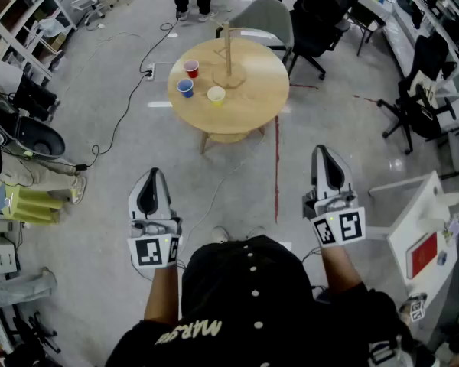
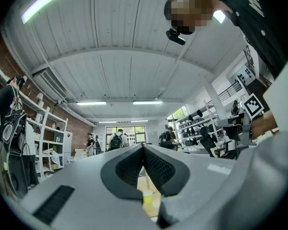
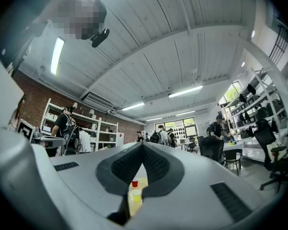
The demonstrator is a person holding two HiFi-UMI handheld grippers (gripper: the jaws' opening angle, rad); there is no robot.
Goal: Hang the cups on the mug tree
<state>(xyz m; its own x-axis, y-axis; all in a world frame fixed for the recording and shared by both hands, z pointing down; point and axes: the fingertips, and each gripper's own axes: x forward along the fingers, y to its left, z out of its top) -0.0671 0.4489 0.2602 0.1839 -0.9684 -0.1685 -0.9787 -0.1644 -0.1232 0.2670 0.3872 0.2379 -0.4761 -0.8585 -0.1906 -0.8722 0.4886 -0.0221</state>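
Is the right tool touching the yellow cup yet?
Apart. The head view shows the right tool over bare floor, well short of the round table where the yellow cup stands.

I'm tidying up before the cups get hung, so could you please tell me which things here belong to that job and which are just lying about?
For the job: red cup, blue cup, yellow cup, mug tree, round table.

Just lying about: grey chair, black office chair, floor cable, shelves.
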